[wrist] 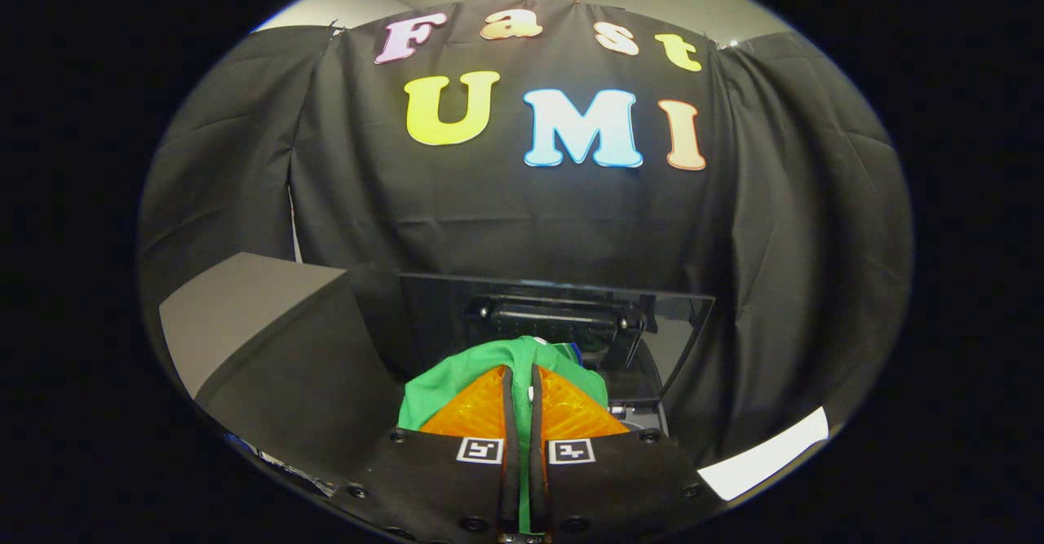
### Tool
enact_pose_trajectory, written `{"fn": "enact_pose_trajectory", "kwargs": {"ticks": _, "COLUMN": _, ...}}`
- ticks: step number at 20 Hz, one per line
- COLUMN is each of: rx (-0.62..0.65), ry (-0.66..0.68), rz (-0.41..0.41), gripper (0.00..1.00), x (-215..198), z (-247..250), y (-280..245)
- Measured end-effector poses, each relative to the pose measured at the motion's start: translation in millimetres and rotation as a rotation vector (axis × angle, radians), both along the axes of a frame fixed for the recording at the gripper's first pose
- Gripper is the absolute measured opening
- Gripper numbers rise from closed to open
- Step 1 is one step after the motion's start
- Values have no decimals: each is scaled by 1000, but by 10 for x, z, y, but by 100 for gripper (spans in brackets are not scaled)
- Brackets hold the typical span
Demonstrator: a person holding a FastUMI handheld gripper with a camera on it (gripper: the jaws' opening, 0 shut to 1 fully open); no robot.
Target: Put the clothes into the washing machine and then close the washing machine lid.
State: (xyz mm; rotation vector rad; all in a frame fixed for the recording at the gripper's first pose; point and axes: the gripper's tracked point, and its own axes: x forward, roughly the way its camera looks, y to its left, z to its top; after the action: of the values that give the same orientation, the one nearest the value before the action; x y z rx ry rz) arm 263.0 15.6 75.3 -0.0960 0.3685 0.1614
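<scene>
My gripper (pixel 522 381) pinching cloth (pixel 457 377) between its fingers, raised lid (pixel 652 332) just beyond, box (pixel 269 340) at left.

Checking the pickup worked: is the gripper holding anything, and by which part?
Yes. The gripper is shut on the green garment, pinching a bunched fold of cloth between its fingers; which part of the garment cannot be told.
</scene>
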Motion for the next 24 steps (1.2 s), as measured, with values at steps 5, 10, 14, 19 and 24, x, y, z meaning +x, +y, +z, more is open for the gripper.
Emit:
{"fn": "enact_pose_trajectory", "kwargs": {"ticks": 5, "rx": -12, "ry": 74, "rz": -21, "gripper": 6, "x": 51, "z": -597, "y": -80}}
{"fn": "enact_pose_trajectory", "kwargs": {"ticks": 10, "rx": 10, "ry": 161, "rz": -51, "gripper": 6, "x": 112, "z": -1194, "y": -162}}
{"fn": "enact_pose_trajectory", "kwargs": {"ticks": 14, "rx": 24, "ry": 213, "rz": -80, "gripper": 6, "x": 146, "z": -1551, "y": -220}}
{"fn": "enact_pose_trajectory", "kwargs": {"ticks": 19, "rx": 32, "ry": 255, "rz": -109, "gripper": 6, "x": 181, "z": -1873, "y": -250}}
{"fn": "enact_pose_trajectory", "kwargs": {"ticks": 24, "rx": 23, "ry": 283, "rz": -131, "gripper": 6, "x": 208, "z": -2099, "y": -259}}
